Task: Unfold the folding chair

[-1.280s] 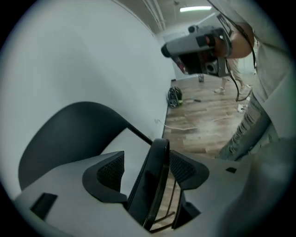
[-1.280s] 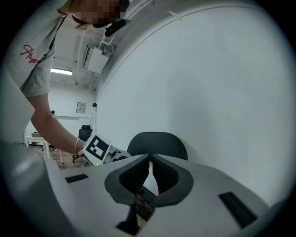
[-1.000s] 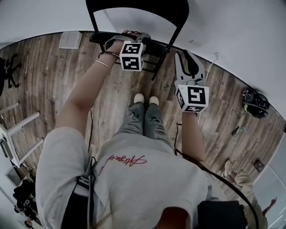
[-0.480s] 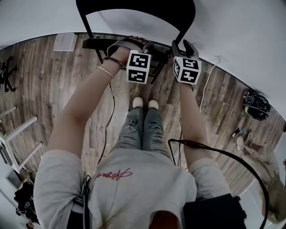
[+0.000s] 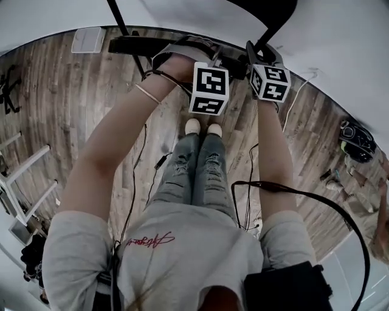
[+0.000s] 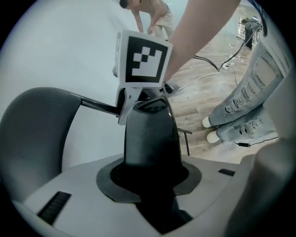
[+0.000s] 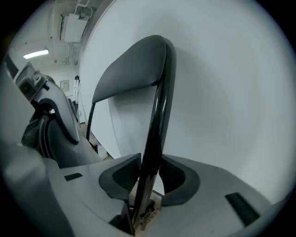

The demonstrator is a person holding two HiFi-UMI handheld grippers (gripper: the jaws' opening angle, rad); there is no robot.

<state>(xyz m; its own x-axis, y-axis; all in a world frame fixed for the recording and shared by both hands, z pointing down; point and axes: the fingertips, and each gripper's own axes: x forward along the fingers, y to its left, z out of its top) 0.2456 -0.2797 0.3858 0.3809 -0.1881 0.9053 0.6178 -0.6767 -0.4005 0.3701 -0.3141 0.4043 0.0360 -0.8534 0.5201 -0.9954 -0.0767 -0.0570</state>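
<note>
The black folding chair stands against the white wall, its backrest (image 5: 267,9) at the top and its seat (image 5: 130,45) held level just below. My left gripper (image 5: 203,54) points steeply down at the seat's near edge. In the left gripper view that black edge (image 6: 150,139) fills the gap between the pads, and the jaws are closing on it. My right gripper (image 5: 260,53) is at the chair's right side. Its jaws are closing around the black frame tube (image 7: 155,139), with a sliver of wall still showing beside the tube. The backrest (image 7: 132,69) rises above it.
The person's legs and pale shoes (image 5: 200,127) stand on the wood floor right before the chair. Cables (image 5: 249,176) trail across the boards. A white box (image 5: 87,39) sits by the wall, a white frame (image 5: 24,176) at left, dark gear (image 5: 357,140) at right.
The right gripper has dropped from beside the chair to its frame tube. The left gripper has sunk slightly onto the seat edge. Both arms now reach further toward the chair.
</note>
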